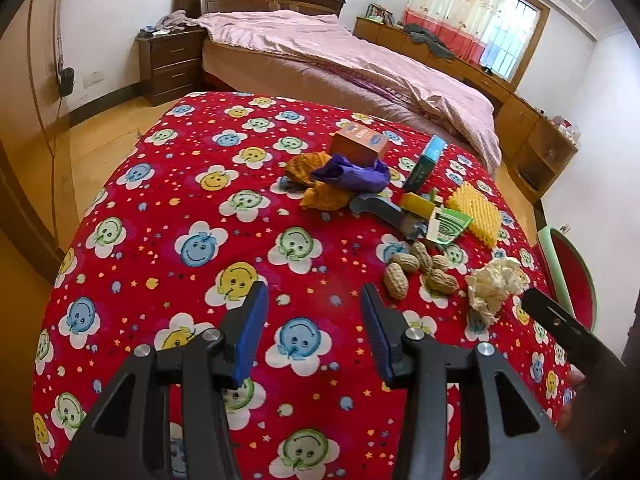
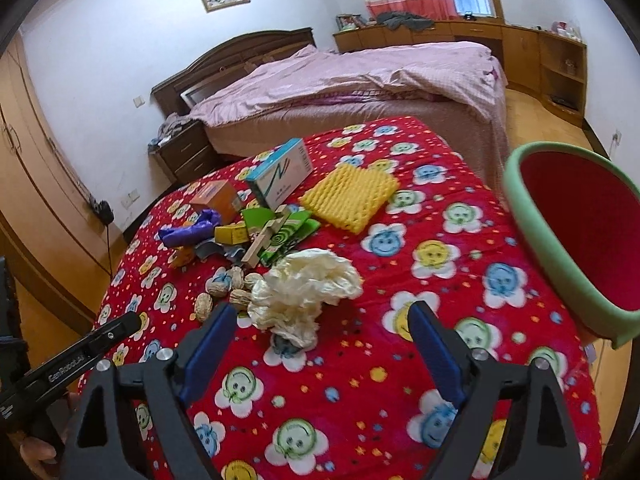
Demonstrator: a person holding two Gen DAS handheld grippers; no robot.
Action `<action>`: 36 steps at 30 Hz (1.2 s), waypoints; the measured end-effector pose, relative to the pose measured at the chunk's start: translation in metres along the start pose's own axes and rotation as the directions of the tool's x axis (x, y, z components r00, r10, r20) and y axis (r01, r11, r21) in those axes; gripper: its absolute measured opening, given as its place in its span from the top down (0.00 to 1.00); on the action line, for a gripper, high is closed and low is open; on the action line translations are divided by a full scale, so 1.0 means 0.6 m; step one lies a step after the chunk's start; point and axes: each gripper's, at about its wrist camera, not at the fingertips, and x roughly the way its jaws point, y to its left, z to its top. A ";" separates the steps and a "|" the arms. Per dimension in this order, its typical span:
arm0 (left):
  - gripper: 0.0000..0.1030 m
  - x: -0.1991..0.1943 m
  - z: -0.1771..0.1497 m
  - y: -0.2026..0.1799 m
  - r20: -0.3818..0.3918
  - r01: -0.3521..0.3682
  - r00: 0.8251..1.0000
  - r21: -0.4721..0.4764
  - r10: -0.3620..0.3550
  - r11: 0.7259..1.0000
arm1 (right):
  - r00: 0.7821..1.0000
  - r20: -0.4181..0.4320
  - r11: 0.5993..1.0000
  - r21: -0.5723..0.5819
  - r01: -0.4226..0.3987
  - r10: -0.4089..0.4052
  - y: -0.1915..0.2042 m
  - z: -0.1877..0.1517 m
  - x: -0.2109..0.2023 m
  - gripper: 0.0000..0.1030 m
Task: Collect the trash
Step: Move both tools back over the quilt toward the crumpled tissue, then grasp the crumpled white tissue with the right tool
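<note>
**Left wrist and right wrist: both grippers empty over the trash**

Left wrist view: the left hand-held gripper [image 1: 314, 300] hangs released over the red smiley cloth [image 1: 168, 208] on the desk, nothing between its blue pads [image 1: 252, 328]. Toward the desk's far right corner lie peanuts [image 1: 416, 270], a crumpled tissue [image 1: 494, 284], a yellow foam net [image 1: 476, 210], a purple wrapper [image 1: 352, 174] and an orange box [image 1: 360, 146].

Right wrist view: the right hand-held gripper [image 2: 322, 322] is spread wide and empty, with the crumpled tissue [image 2: 308, 288] just beyond its tips, untouched. Peanuts [image 2: 228, 286] lie beside the tissue. A green-rimmed red bin [image 2: 568, 256] stands off the desk's right edge.
</note>
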 end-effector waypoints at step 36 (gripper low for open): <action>0.42 0.034 0.071 -0.032 0.024 0.022 0.999 0.044 -0.023 0.999 | 0.999 -0.021 0.999 0.042 -0.029 0.030 -0.019 0.013 0.033 0.77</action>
